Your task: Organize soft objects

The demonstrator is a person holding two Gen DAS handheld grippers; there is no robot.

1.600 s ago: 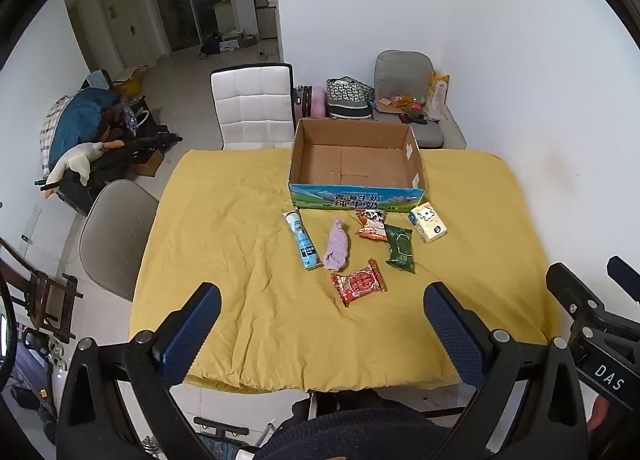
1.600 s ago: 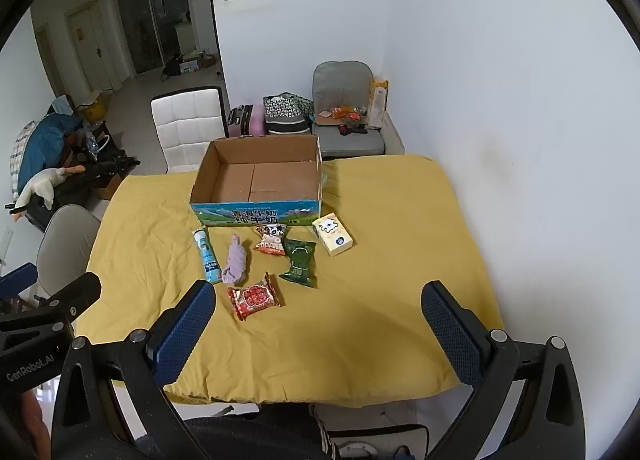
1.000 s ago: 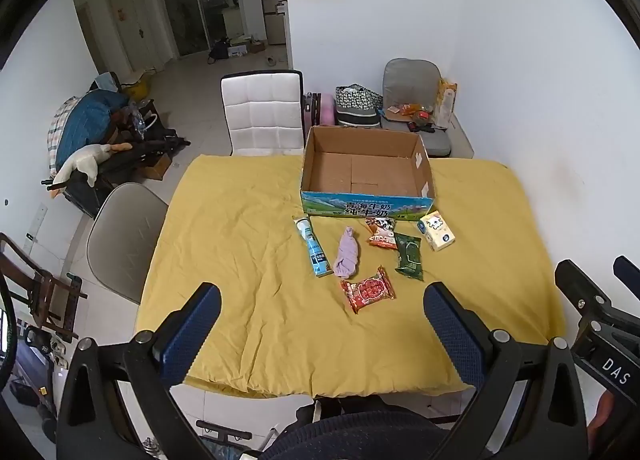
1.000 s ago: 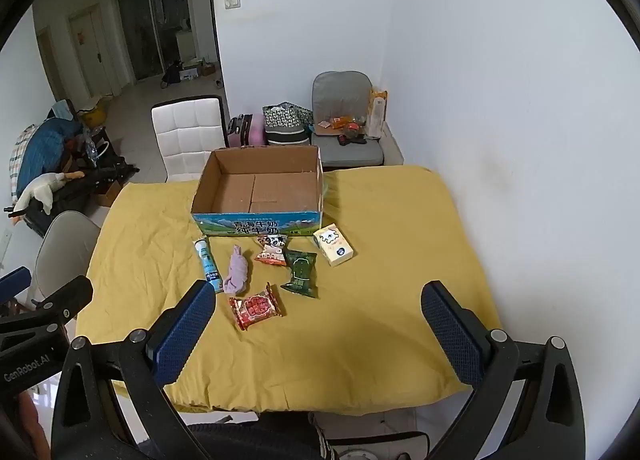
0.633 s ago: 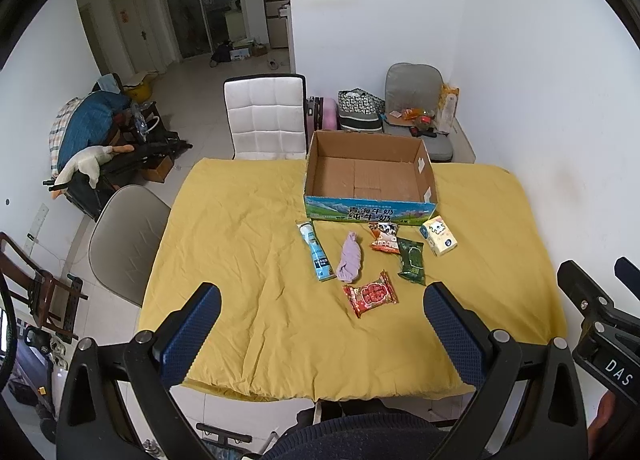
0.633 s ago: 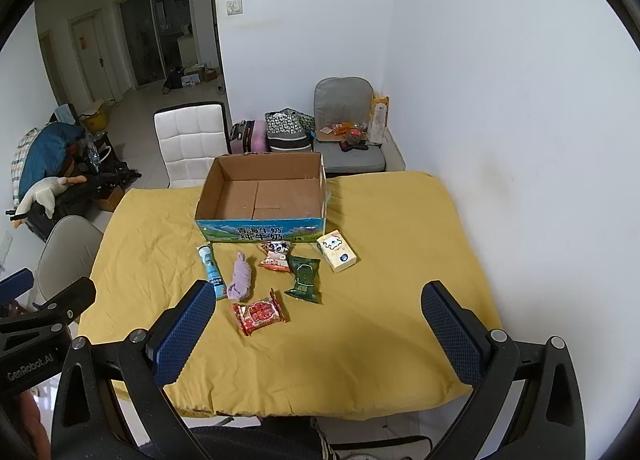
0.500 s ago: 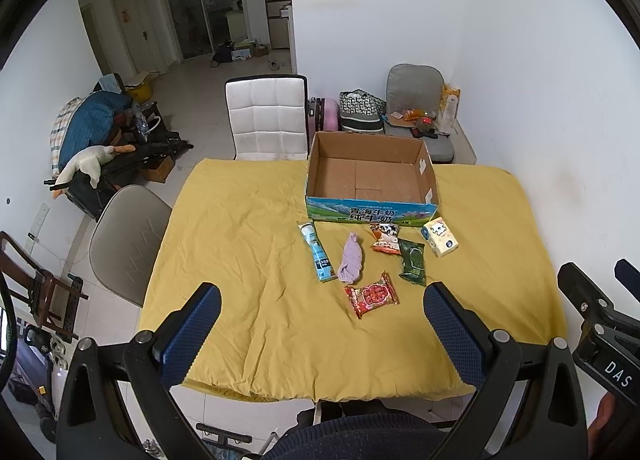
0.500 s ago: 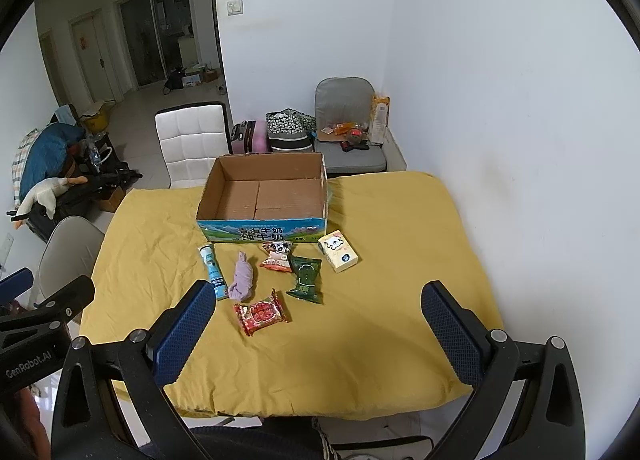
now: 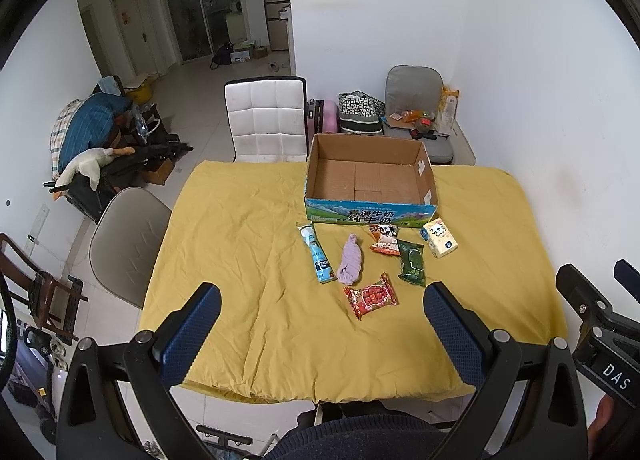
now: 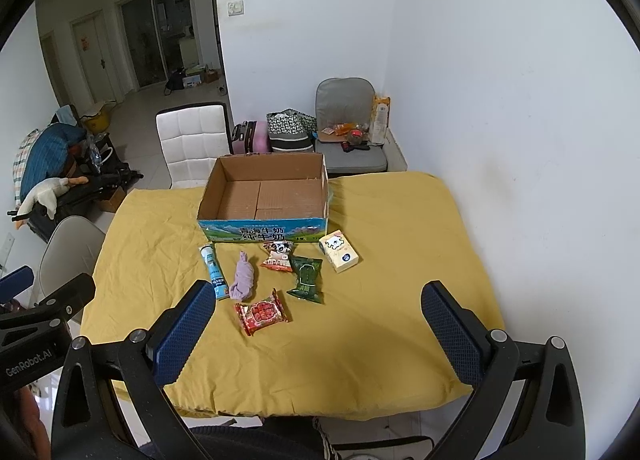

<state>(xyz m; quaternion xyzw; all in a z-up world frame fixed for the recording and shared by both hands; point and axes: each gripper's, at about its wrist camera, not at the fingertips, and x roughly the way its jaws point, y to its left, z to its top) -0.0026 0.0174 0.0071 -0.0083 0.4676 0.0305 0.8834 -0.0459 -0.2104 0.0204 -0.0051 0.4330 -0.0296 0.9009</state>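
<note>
Both your left gripper (image 9: pixel 322 330) and right gripper (image 10: pixel 318 326) have drawn back and risen from the table (image 9: pixel 240 260), fingers apart, holding nothing. The box (image 9: pixel 370 179) is empty; six items, including the sock (image 9: pixel 350 260), lie just before it. Judged: sorting not yet begun.

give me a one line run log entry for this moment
phase: pre-grasp | left hand-held gripper: open, empty | right hand-held gripper: open, empty | cardboard box: empty | six items on yellow cloth
</note>
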